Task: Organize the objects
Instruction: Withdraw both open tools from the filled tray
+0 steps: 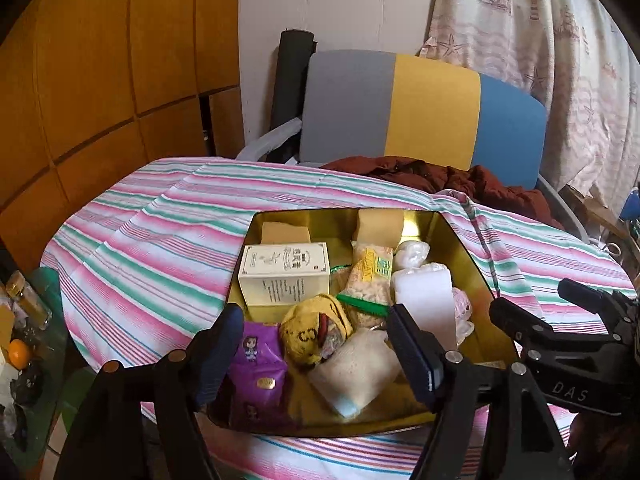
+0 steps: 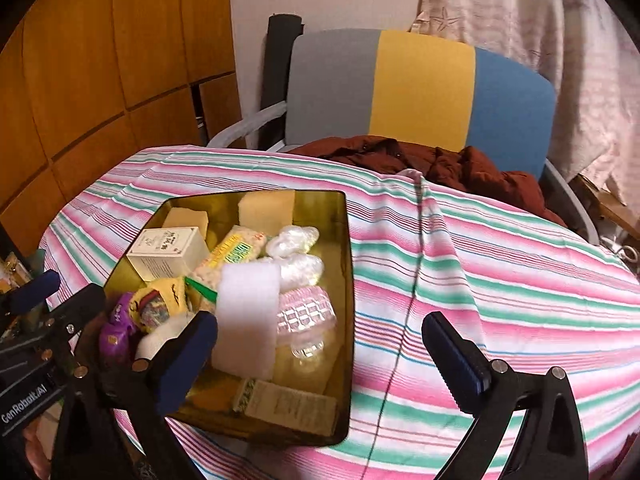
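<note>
Hovering released over the tin (image 1: 476,280), the left tool (image 1: 316,344) frames the yellow pouch (image 1: 312,332); the right tool (image 2: 320,356), also released, hangs empty. Next, probably, closing on one item without snagging neighbours.

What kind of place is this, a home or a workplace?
Most likely a room in a home. A table under a striped cloth holds a gold tin of mixed household items. Behind it stand a colour-block chair with a brown garment on it, a patterned curtain and wooden panels.
</note>
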Demonstrator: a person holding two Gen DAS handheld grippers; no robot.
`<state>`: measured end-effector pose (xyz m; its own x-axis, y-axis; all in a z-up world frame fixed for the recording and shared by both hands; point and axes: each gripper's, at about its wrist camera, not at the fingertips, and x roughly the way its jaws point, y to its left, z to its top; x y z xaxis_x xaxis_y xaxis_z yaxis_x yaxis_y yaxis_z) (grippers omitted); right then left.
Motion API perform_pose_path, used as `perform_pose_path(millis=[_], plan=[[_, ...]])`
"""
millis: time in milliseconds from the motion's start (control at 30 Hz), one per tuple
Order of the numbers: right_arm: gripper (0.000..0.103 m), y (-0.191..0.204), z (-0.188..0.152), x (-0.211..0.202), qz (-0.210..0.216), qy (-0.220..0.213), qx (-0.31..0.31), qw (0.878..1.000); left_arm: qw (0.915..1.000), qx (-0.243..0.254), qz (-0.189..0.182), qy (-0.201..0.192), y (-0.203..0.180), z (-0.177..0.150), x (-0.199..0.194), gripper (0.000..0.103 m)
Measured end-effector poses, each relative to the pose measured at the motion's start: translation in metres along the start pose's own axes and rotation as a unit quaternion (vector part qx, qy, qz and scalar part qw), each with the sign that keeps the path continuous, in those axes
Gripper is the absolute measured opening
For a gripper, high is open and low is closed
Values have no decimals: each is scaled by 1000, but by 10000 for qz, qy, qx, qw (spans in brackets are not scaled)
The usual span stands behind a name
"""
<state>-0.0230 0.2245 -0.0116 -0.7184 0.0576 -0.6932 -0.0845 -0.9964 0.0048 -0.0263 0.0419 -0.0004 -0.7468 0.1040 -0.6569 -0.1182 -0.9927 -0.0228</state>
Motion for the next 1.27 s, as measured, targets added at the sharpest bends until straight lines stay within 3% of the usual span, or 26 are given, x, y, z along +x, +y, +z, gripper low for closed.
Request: perform_pose_path(millis=[200,400,667,967,1267], plan=[[103,-6,-13,-13,-299,-204,122,9993,9997,-175,137,-69,13,-12,-6,75],[103,-1,-20,-19,-197,-309,22,9993,9984,-455,273,-176,30,-17,-10,75],[103,0,-20,-16,-174,-290,25,9994,9973,-670,242,-160,40,-15,-8,62],[103,6,-22,-13,-142,-221,-78,9996,9984,-542,120,-115,35,-16,-5,62],[103,9,-24,-9,-138,-172,-138,9997,9985,-252,238,-414,30,-17,-10,54]])
